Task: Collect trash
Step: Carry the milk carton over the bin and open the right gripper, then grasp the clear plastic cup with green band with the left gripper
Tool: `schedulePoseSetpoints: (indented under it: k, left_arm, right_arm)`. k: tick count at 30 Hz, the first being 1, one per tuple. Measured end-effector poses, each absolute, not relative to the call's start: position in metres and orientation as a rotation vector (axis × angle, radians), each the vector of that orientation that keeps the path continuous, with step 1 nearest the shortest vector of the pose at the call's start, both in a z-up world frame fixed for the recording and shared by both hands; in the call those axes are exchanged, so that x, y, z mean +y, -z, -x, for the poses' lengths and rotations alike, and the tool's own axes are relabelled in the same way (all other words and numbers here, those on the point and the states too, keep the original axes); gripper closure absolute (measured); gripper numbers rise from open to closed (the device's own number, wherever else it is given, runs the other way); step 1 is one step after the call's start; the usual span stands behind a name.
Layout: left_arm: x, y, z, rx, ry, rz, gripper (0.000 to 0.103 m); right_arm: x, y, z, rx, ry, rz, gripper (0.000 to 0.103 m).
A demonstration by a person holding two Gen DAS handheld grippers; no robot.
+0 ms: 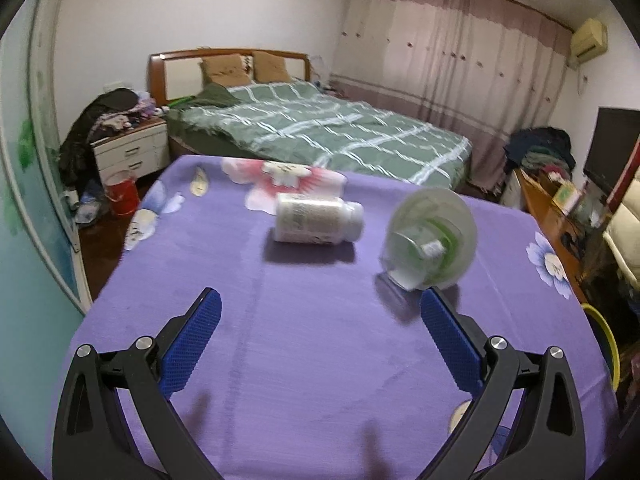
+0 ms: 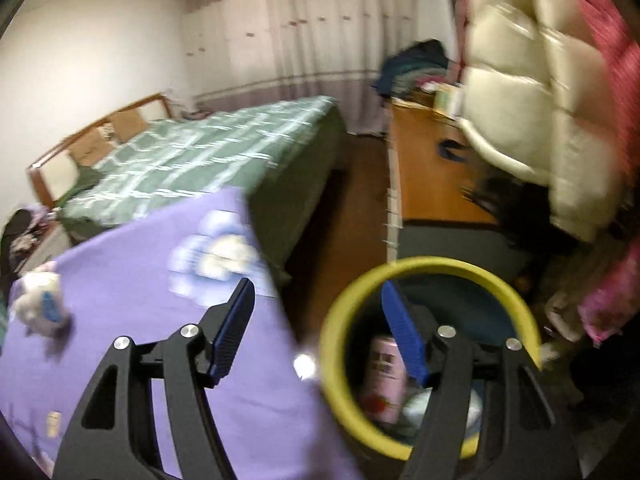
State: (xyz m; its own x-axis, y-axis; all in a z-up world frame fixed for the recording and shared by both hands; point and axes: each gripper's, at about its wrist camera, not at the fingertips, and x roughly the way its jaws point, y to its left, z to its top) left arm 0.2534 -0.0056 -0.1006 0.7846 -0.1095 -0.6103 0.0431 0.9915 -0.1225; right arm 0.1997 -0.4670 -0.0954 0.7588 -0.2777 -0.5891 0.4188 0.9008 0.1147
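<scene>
A white bottle (image 1: 319, 219) lies on its side on the purple cloth (image 1: 312, 344) that covers the table. Next to it, to the right, a clear plastic cup (image 1: 430, 242) with some green on it lies tipped over too, and it looks blurry. The left gripper (image 1: 320, 312) hangs over the cloth in front of them with its blue pads (image 1: 192, 344) wide apart and nothing between them. Its right pad is just beside the cup; whether they touch is hard to tell. Off the right edge of the table stands a bin with a yellow rim (image 2: 430, 266). A pink can (image 2: 382, 380) and something white lie inside it. The right gripper (image 2: 320, 312) is above the bin's edge, its pads apart and empty. Behind the table is a bed with a green checked blanket (image 1: 320, 128).
</scene>
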Motion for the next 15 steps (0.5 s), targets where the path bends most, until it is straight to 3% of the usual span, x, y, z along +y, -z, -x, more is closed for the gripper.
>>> schedulePoseSetpoints:
  k: [9, 15]
  left_arm:
    - [-0.048, 0.099, -0.304, 0.736, 0.176, -0.018, 0.005]
    - [-0.059, 0.111, -0.342, 0.788, 0.259, -0.044, 0.012]
  right_arm:
    - [-0.433, 0.101, -0.207, 0.594, 0.323, -0.177, 0.037]
    - [-0.425, 0.103, -0.208, 0.599, 0.320, -0.147, 0.037]
